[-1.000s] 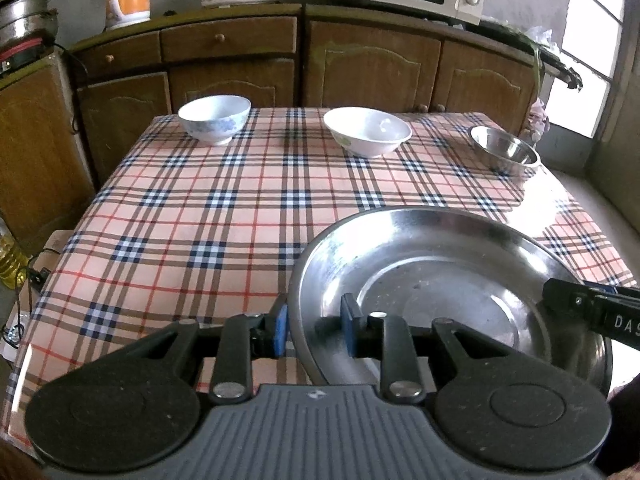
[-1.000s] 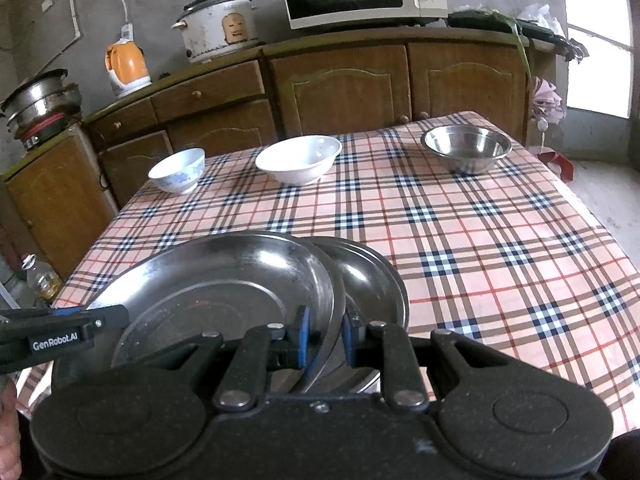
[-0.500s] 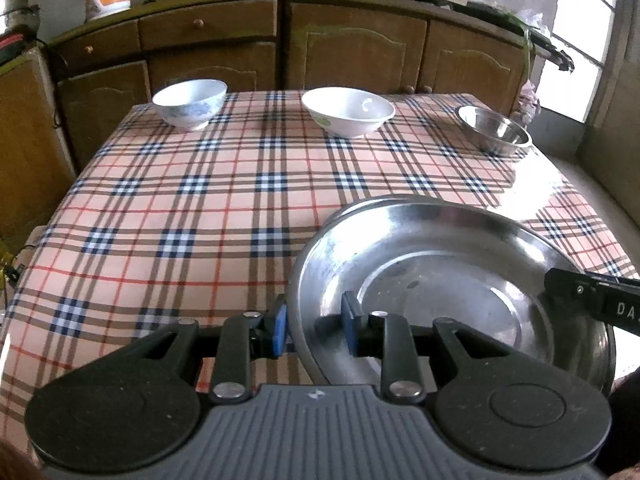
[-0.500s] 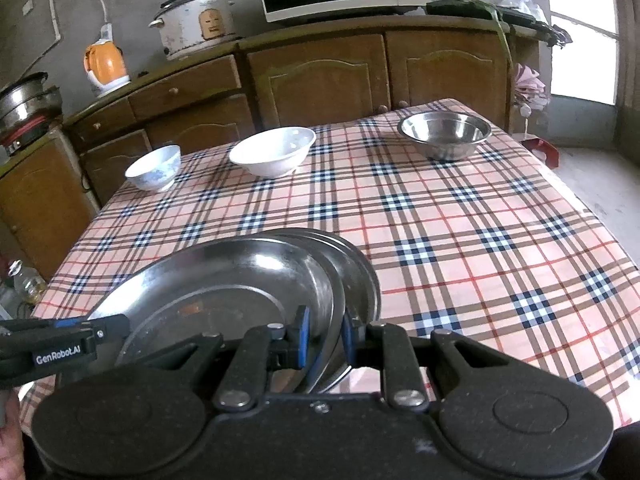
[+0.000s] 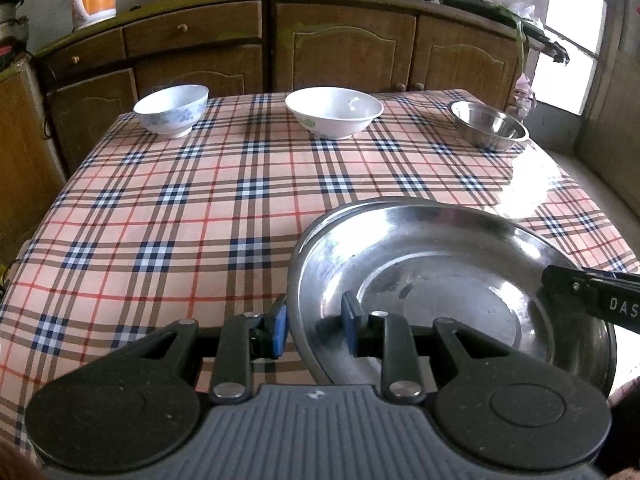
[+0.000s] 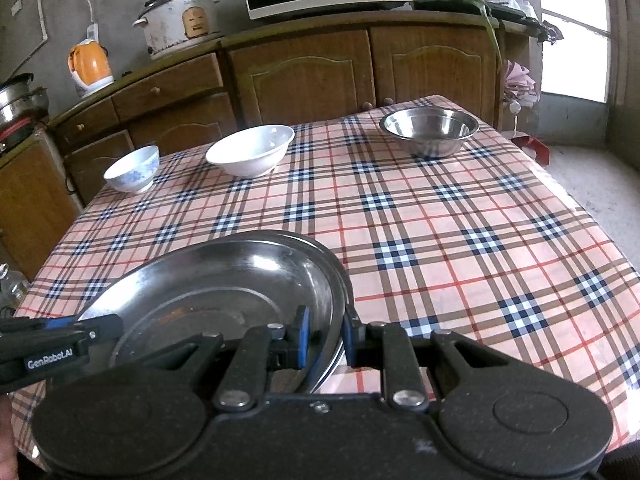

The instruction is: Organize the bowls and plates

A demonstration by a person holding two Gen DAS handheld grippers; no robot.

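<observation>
My left gripper (image 5: 314, 328) and right gripper (image 6: 325, 336) each pinch an opposite rim of the round steel plate (image 5: 440, 288), held nearly level, open side up, over a second steel plate (image 6: 340, 276) on the plaid-clothed table (image 6: 440, 240). Beyond the plates stand a small blue-patterned bowl (image 5: 172, 110), a wide white bowl (image 5: 334, 112) and a steel bowl (image 5: 488, 124), all empty. Only the right view shows the lower plate's edge clearly.

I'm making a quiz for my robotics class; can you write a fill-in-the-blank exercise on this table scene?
1. The left gripper and the right gripper both straddle the rim of the round steel ____.
2. At the table's far edge stand ____ bowls.
3. The shiny steel bowl stands farthest ____ of them.
4. The plaid tablecloth lies under another ____ beneath the held one.

Missing words: plate; three; right; plate
</observation>
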